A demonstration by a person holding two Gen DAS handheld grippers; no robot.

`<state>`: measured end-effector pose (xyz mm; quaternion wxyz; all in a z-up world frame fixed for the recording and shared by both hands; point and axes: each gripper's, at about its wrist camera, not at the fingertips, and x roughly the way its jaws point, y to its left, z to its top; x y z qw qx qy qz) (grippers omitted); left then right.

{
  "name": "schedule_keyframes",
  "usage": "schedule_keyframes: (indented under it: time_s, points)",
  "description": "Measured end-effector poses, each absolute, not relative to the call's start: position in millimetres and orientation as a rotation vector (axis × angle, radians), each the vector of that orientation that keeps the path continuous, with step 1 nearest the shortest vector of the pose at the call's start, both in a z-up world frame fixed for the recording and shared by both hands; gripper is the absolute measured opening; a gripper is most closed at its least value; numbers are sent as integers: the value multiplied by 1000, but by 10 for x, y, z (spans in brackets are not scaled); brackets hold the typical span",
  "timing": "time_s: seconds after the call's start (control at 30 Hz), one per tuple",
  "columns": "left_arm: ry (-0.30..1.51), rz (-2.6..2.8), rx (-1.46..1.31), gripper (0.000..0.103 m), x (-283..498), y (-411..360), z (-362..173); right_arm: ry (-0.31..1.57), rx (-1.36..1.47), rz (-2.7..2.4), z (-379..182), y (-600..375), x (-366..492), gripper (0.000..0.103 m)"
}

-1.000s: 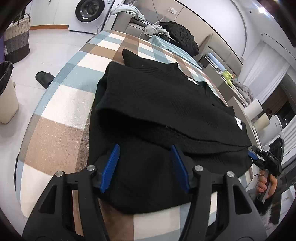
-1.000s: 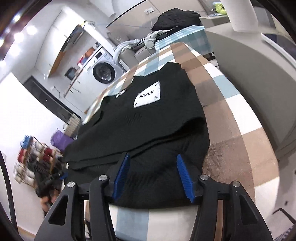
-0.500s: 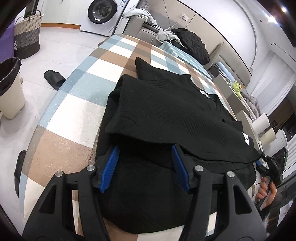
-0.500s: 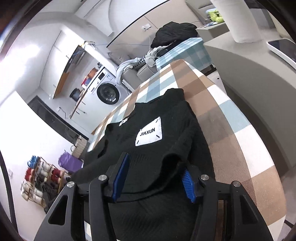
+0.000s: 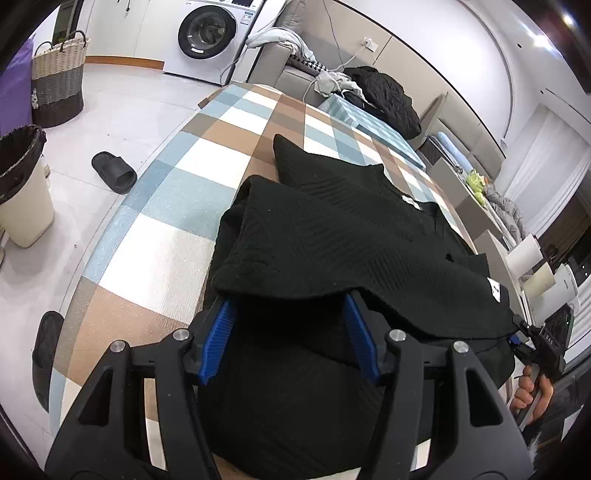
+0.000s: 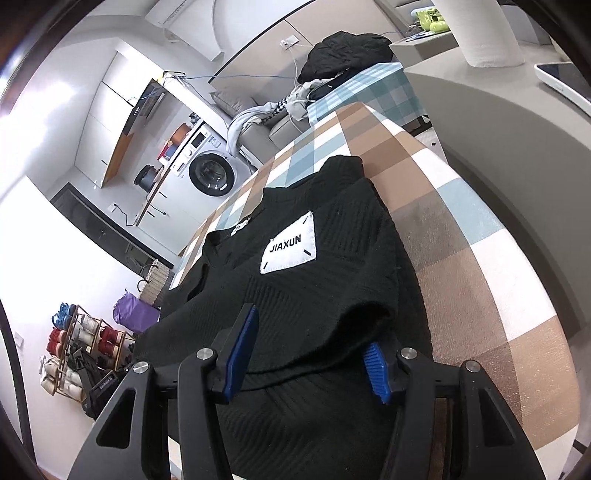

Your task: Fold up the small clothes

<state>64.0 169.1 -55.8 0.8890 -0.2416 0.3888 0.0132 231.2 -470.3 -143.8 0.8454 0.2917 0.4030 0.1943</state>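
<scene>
A black knit sweater (image 5: 332, 236) lies on the checked table (image 5: 177, 206), its sleeves folded over the body. In the right wrist view the sweater (image 6: 314, 295) shows a white JIAXUN patch (image 6: 290, 245). My left gripper (image 5: 288, 317) is open, its blue fingers reaching under the folded layer at the sweater's left hem side. My right gripper (image 6: 310, 339) is open, its fingers wide apart at the right hem side, with the folded edge draped over the right finger. The right gripper also shows in the left wrist view (image 5: 532, 343), held by a hand.
A waste bin (image 5: 22, 184), a woven basket (image 5: 59, 74) and a black slipper (image 5: 114, 173) are on the floor left of the table. A washing machine (image 5: 210, 33), a sofa with clothes (image 5: 380, 96) and a shoe rack (image 6: 81, 350) stand around.
Both grippers have pushed forward along the sweater, from its hem to under the edge of the folded upper layer. Their fingers stayed open.
</scene>
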Motion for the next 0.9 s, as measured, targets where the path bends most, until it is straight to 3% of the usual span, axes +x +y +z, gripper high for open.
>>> schedule_keyframes:
  time_s: [0.3, 0.53, 0.7, 0.9]
  points:
    - [766, 68, -473, 55, 303, 1840, -423, 850, 612, 414, -1437, -4715, 2298, 55]
    - [809, 6, -582, 55, 633, 1989, -550, 853, 607, 416, -1439, -4713, 2292, 55]
    - [790, -52, -523, 35, 716, 1798, -463, 856, 601, 408, -1427, -4714, 2282, 55]
    - [799, -58, -544, 34, 809, 1789, -434, 860, 597, 409, -1426, -4703, 2303, 55]
